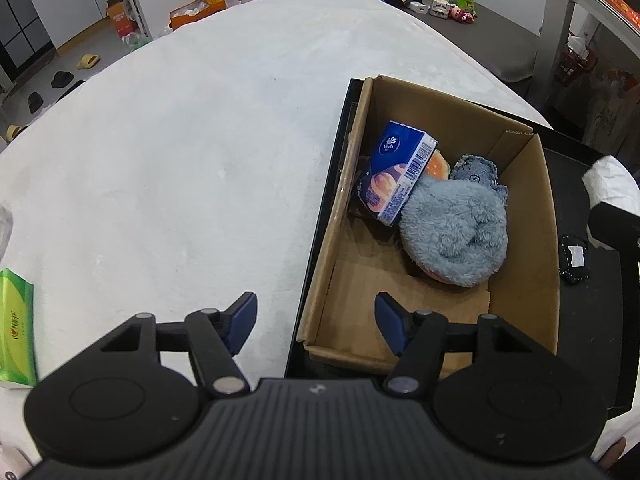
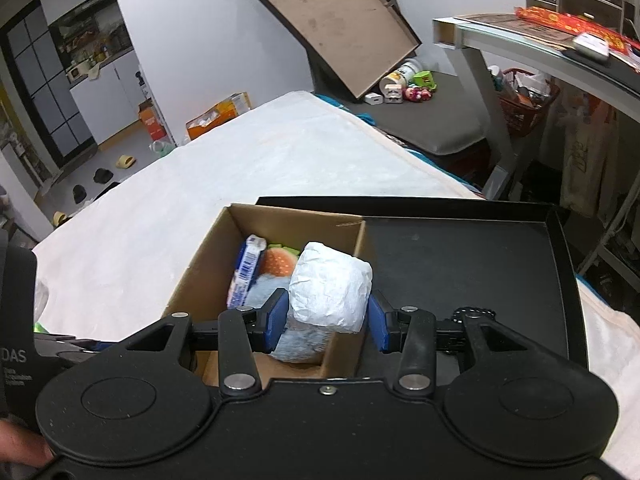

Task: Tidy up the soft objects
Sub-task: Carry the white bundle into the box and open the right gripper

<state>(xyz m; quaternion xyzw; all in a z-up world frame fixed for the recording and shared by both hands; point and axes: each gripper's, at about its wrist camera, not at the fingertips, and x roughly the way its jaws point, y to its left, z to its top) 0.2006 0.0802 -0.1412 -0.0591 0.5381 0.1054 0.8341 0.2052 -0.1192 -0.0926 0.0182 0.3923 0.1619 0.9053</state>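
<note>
A cardboard box [image 1: 532,208] stands in a black tray [image 1: 320,216] on the white bed. It holds a blue tissue pack [image 1: 394,172], a fluffy blue plush [image 1: 456,232], a burger plush [image 1: 438,165] and a grey denim piece [image 1: 476,170]. My left gripper [image 1: 316,320] is open and empty above the box's near left wall. My right gripper [image 2: 328,320] is shut on a white paper roll [image 2: 330,286], held above the box [image 2: 200,276]; the roll also shows at the right edge of the left wrist view [image 1: 612,184].
A green tissue pack [image 1: 14,328] lies on the bed [image 1: 180,140] at the left. A small black pouch [image 1: 574,258] lies in the tray right of the box. Beyond the bed are the floor with slippers, a leaning lid [image 2: 340,28] and a desk [image 2: 520,40].
</note>
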